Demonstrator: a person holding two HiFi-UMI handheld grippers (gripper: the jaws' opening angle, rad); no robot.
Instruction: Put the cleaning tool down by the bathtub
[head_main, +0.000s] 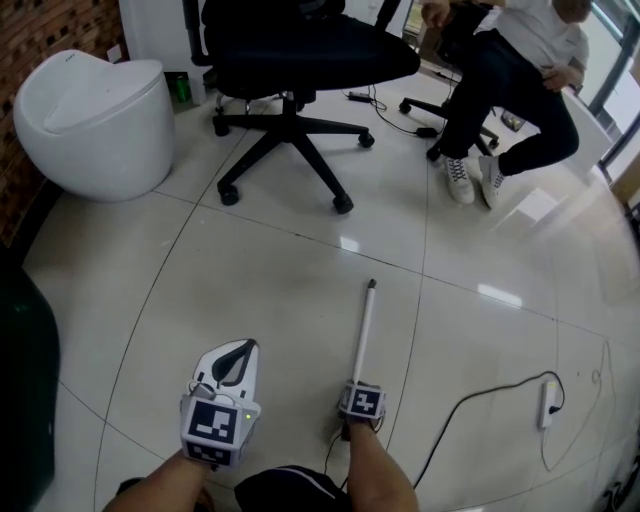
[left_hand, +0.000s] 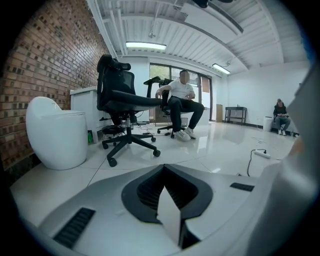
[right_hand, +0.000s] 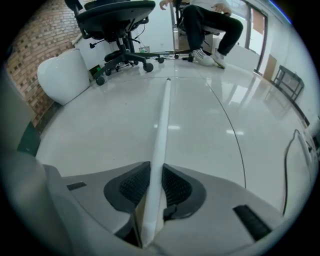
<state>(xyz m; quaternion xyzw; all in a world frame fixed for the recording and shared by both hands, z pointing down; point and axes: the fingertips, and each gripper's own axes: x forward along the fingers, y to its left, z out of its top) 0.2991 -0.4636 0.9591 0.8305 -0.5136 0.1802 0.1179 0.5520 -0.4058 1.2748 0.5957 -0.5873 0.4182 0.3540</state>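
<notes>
White cleaning rod (head_main: 363, 330) is clamped in the right tool (right_hand: 156, 168), its long axis running out to twelve o'clock, while what I take for the dark bathtub (head_main: 25, 390) lies at nine o'clock, beyond the shut, empty left tool (head_main: 248, 346).

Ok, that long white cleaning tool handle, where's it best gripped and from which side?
Grip the white handle on its straight shaft near the close end, coming in along its length, pads on its two sides. It is thin and even, so pads probably close squarely; the right gripper holds it that way.
</notes>
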